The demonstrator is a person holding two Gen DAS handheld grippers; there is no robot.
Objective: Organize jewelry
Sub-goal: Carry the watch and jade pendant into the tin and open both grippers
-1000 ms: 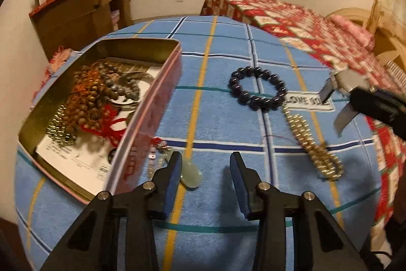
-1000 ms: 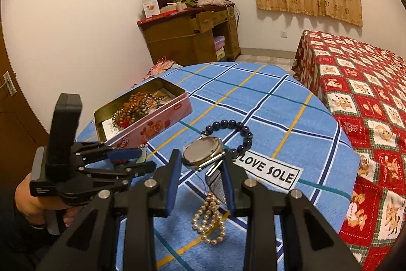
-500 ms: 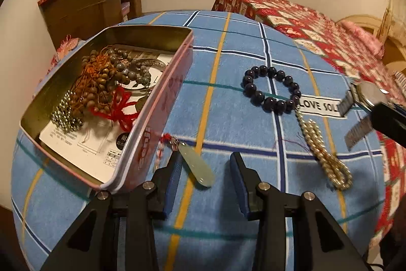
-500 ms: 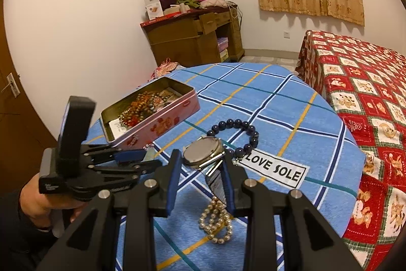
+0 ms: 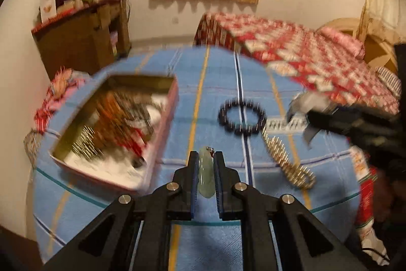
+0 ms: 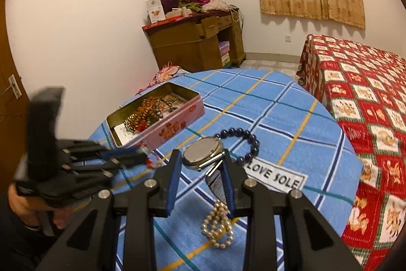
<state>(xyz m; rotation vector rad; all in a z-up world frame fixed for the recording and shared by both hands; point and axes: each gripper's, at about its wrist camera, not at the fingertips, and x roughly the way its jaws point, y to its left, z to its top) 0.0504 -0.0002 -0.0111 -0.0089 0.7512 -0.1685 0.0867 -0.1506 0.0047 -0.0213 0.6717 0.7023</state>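
Note:
My left gripper [image 5: 206,156] has a pale green pendant [image 5: 205,174] between its pads, lifted off the blue cloth; its jaws are closing on it. To its left stands the open pink tin [image 5: 162,118] holding several bead strings. My right gripper [image 6: 201,156] is shut on a silver wristwatch [image 6: 203,151], held above the cloth with the strap hanging between the fingers. A dark bead bracelet [image 6: 243,144] and a pale pearl bracelet [image 6: 219,227] lie on the cloth under it. The left gripper [image 6: 137,155] shows blurred beside the tin [image 6: 175,128].
The round table [image 6: 279,103] carries a blue plaid cloth with a white "LOVE SOLE" label [image 6: 274,177]. A bed with a red patterned cover [image 6: 368,93] stands close on the right. A cluttered wooden desk [image 6: 198,42] is at the back wall.
My left gripper has closed on the green pendant and risen with it off the cloth; its view is blurred. The right gripper has kept still with the watch.

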